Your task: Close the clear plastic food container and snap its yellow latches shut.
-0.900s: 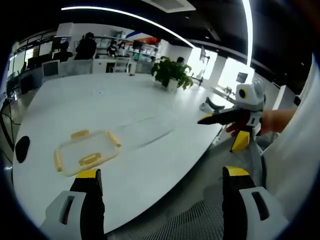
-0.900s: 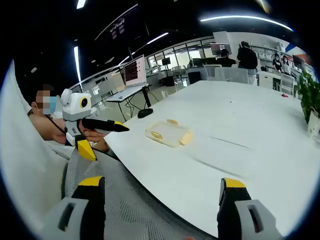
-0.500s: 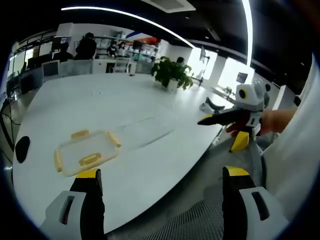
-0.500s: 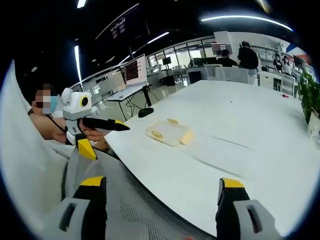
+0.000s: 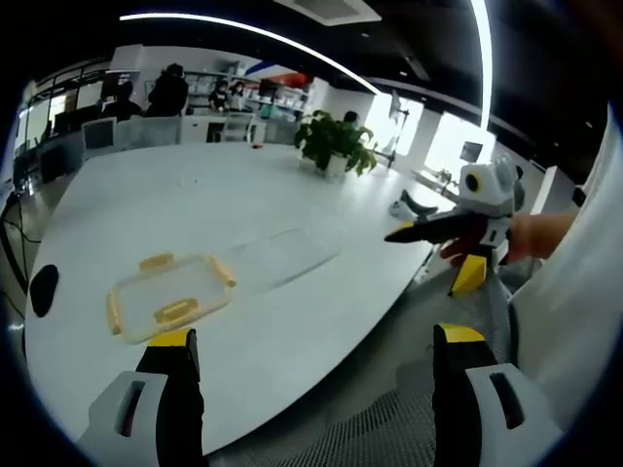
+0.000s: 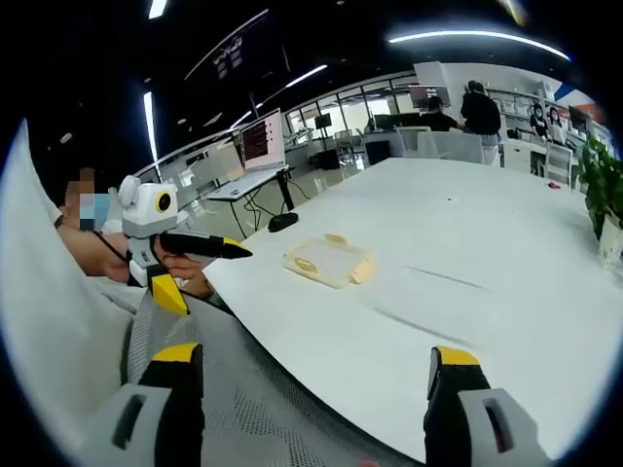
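Nothing moved, both tongs (image 5: 310,342) (image 6: 310,362) spread off-table, lidded container (image 5: 169,296), plant (image 5: 334,143) beyond

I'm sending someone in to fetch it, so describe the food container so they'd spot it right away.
On the big white table, look near the rounded edge, away from the potted plant. The food container lies flat there: shallow, clear plastic, with yellow latches round its rim, the table's only yellow-trimmed thing.

Clear plastic container (image 5: 170,297), smooth white table (image 5: 292,195)

A white table (image 5: 292,204) bears a clear container (image 5: 170,295) and potted plant (image 5: 334,144).
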### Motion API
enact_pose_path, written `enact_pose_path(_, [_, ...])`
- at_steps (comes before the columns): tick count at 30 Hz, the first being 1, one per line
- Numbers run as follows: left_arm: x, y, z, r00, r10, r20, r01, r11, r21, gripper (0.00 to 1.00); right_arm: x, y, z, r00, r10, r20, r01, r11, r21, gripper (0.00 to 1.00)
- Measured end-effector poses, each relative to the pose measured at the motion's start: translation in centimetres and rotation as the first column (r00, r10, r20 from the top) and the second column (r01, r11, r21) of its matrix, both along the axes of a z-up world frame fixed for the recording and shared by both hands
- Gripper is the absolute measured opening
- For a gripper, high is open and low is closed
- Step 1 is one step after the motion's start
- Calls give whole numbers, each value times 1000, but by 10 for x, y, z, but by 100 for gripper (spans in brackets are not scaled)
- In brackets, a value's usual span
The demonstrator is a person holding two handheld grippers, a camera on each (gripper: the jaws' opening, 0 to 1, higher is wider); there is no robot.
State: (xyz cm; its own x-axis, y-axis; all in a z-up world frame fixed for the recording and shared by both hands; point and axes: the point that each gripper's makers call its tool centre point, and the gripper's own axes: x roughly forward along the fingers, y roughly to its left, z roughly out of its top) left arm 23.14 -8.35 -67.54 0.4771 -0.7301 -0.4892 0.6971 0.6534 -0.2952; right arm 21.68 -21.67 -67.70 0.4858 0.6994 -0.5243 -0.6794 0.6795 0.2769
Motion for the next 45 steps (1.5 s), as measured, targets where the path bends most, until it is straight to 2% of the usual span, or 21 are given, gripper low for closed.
enact_pose_path(17, [-1,-1,0,1000,-9,3,9,1000,7,99,0,3,3,1000,8,21,-8,1000,4,99])
enact_pose_path(21, [-2,0,1,1000,-4,7,4,1000,3,99,3,1,6,1000,-12,17,11,1000,28,99])
enact_pose_path(31, [-3,-1,2,1000,-13,5,13,1000,4,99,1,2,8,999,14,45,-14,1000,0,99])
enact_pose_path(45, [-3,0,5,1000,-16,17,16,1000,8,99,3,1,14,998,21,67,-21,1000,5,99])
